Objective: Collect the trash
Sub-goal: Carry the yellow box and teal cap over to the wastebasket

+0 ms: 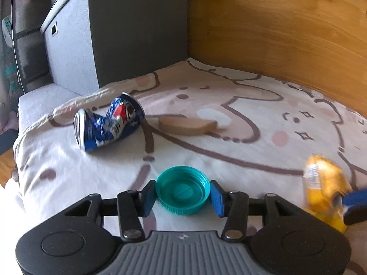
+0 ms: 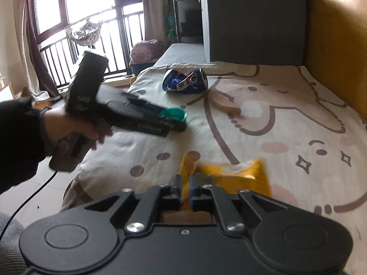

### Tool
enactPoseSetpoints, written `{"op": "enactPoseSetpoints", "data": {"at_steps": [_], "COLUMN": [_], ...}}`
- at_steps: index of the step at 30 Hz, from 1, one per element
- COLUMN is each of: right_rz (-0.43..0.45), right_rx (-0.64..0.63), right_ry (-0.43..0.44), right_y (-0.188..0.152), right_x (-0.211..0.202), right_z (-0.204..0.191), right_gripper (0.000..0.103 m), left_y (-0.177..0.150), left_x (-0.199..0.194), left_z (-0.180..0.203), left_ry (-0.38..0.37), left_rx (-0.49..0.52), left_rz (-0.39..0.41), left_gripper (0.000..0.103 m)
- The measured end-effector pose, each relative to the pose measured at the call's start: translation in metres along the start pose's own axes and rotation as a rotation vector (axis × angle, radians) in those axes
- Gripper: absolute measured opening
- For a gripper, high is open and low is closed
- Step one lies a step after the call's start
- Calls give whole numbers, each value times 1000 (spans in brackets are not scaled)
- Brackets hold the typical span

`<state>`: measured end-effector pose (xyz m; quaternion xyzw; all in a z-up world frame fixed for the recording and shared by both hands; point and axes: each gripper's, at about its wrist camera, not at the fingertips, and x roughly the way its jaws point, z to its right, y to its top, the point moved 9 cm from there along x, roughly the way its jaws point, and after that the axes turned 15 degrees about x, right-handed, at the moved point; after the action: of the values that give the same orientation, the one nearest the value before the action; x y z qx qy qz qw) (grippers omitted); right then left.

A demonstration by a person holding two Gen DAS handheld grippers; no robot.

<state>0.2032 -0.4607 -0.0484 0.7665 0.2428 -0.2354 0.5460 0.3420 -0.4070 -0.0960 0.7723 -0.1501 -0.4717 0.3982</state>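
Bed (image 1: 229, 160): cream cotton sheet printed with brown cartoon bears, spread under both claws.
Grey box (image 1: 128, 34): well beyond the left claw, at the bed's far end.
Crushed can (image 1: 107, 123): blue, on its side, ahead and left of the left claw.
Yellow wrapper (image 2: 231, 176): crumpled, pinched in the right claw (image 2: 185, 186), jaws narrow.
Teal cap (image 1: 182, 190): open side up, between the left claw (image 1: 182, 198) pads, which touch its rim on both sides.

The left gripper (image 1: 182, 196), held in a dark-sleeved hand (image 2: 75, 128), points downward with fingers (image 1: 216, 198) set apart, while the right gripper (image 2: 185, 186) keeps its fingers nearly together.
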Motion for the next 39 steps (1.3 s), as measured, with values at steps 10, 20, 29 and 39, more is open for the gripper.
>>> {"op": "enactPoseSetpoints", "data": {"at_steps": [10, 20, 29, 39], "right_rz": [72, -98, -152, -85], "right_rx": [-44, -109, -40, -19], "right_ry": [-51, -91, -123, -136], "right_y": [15, 10, 1, 4], "right_x": [-12, 46, 51, 28], "right_z": [16, 29, 36, 22], "right_gripper": [103, 103, 97, 96], "left_y": [-32, -50, -50, -49], "left_x": [-46, -77, -68, -67], "left_z": [15, 29, 28, 29], "left_ry": [-12, -30, -7, 38], "left_rx": [-80, -110, -121, -156], "left_rz": [8, 7, 33, 37], "left_gripper": [50, 50, 51, 50]}}
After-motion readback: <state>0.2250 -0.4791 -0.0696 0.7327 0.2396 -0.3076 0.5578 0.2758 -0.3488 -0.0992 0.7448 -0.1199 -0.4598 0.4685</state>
